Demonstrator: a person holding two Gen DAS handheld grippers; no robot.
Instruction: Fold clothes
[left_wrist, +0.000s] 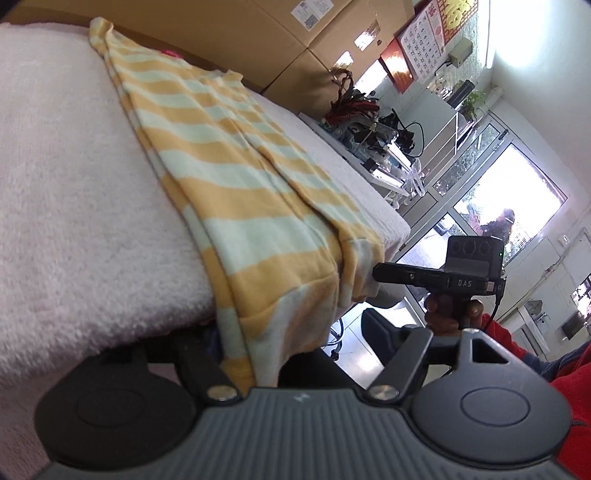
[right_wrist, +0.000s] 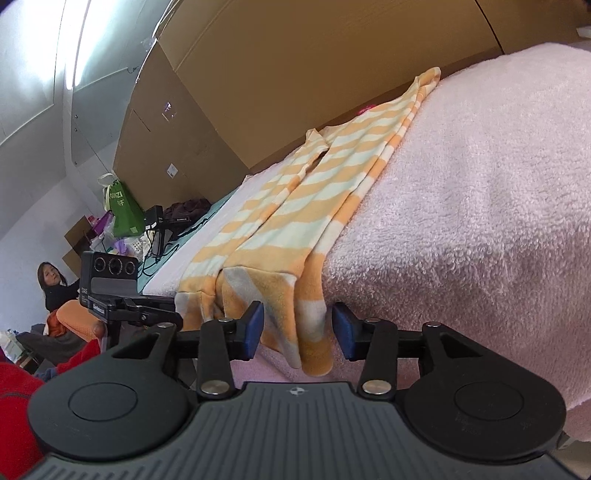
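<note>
We have the yellow-and-white striped garment (right_wrist: 295, 206) lying long across the pink towel-covered bench (right_wrist: 480, 184), its hem drooping over the near edge between the released right tongs (right_wrist: 297, 328) — the left tongs (left_wrist: 277, 354) also spread — so we'd pinch both hem corners evenly, with open room rightward.

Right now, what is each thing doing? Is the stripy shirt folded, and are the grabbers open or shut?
Striped garment: folded lengthwise, lying flat, its end hanging over the table edge.
Pink towel: spread flat under the garment.
Right gripper: open, blue pads either side of the hanging hem, not pinching.
Left gripper: at the hanging hem; fingertips hidden, cannot tell.
</note>
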